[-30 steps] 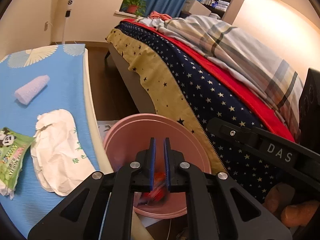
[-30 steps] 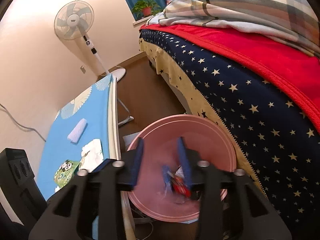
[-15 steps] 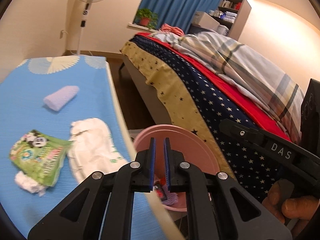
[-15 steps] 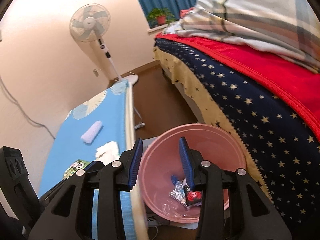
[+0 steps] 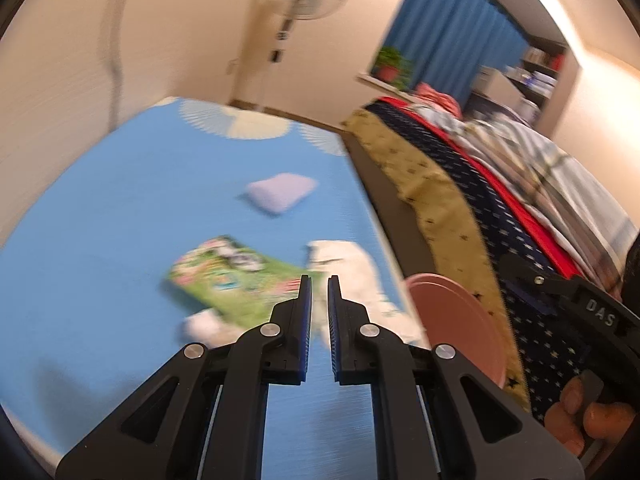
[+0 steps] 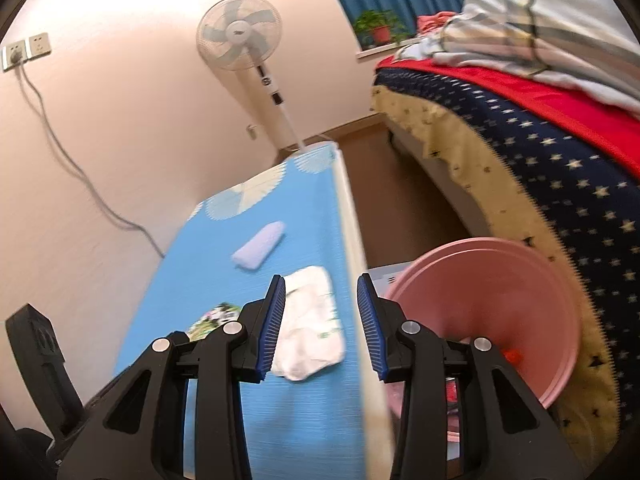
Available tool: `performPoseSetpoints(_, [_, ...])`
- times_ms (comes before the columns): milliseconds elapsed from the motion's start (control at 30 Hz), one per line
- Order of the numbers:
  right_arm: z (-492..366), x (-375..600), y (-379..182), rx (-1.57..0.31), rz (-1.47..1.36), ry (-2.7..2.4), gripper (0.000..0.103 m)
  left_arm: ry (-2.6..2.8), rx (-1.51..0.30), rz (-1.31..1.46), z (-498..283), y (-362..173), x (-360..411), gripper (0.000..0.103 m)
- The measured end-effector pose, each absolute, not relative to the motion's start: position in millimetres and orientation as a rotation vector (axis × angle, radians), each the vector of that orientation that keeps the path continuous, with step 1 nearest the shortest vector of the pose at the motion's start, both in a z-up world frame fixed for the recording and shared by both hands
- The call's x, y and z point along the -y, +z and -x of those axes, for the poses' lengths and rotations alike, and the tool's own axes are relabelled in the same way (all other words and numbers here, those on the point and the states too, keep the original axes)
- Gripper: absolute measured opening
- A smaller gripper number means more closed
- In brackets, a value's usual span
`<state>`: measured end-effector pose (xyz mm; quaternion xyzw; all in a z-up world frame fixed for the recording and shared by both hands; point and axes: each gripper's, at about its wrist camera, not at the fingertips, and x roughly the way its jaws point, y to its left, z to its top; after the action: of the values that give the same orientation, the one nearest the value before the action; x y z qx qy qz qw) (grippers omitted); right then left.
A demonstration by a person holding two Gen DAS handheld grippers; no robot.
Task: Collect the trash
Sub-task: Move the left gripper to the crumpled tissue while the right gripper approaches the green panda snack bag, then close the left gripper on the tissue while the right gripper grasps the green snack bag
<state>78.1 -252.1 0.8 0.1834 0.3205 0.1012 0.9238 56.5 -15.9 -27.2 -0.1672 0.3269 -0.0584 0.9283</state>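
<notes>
Four pieces of trash lie on the blue-covered table (image 5: pixel 120 200): one green printed snack wrapper (image 5: pixel 236 280), one flat crumpled white paper bag (image 5: pixel 348 276) just right of it, one small white tissue wad (image 5: pixel 202 326) at the wrapper's near end, and one pale lilac rolled cloth (image 5: pixel 280 194) farther off, well apart from the rest. The white bag lies near the table's right edge, with bare blue cover to the left and near side. Beyond that edge, one round pink plastic basin (image 6: pixel 500 292) sits low in the narrow gap between table and the star-patterned bed (image 6: pixel 560 168); small red scraps (image 6: pixel 512 356) show in its bottom, partly hidden.

The left gripper (image 5: pixel 319 288) hovers over the meeting of wrapper and bag, its blue-padded jaws nearly closed with only a thin slit between, holding nothing. The right gripper (image 6: pixel 322 296) hangs above the table's right edge, jaws spread wide, empty.

One white pedestal fan (image 6: pixel 238 38) stands at the far wall.
</notes>
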Motion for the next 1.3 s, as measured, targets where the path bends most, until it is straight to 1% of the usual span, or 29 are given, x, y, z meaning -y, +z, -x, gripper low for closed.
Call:
performPoseSetpoints(167, [-87.2,223.5,-11.0,-0.686,-0.383,0.272,0.037,-0.018,-0.696,0.401,-51.1,-42.6,-14.5,0.009])
performPoseSetpoints(233, [-92.0,213.0,-18.8,-0.707,-0.395,0.295,0.037,0.010,-0.711,0.426,-50.1,-50.7,-23.4,0.019])
performPoseSetpoints(267, [-93.6,208.6,-22.1,-0.717,-0.400,0.305,0.037,0.021,-0.717,0.437,-50.0,-54.5,-26.6,0.030])
performPoseSetpoints(300, [-95.8,203.7,-26.3,-0.729,-0.405,0.316,0.037,0.035,-0.726,0.450,-50.4,-59.3,-30.5,0.035])
performPoseSetpoints(333, [-96.3,199.8,-29.8,-0.738,-0.407,0.325,0.039,0.042,-0.732,0.455,-50.9,-61.9,-31.5,0.036])
performPoseSetpoints(733, [-114.8,164.2,-63.6,-0.835,-0.400,0.385,0.039,0.038,-0.765,0.483,-60.7,-83.5,-35.8,0.036])
performPoseSetpoints(1133, [-126.5,151.2,-80.0,-0.882,-0.405,0.405,0.039,0.007,-0.783,0.472,-73.9,-90.1,-26.6,0.036])
performPoseSetpoints(1233, [-127.8,148.8,-82.2,-0.888,-0.404,0.410,0.036,0.003,-0.789,0.474,-75.4,-92.9,-26.2,0.036])
performPoseSetpoints(1300, [-128.6,147.1,-82.3,-0.889,-0.400,0.418,0.030,-0.006,-0.794,0.477,-76.0,-94.2,-25.5,0.027])
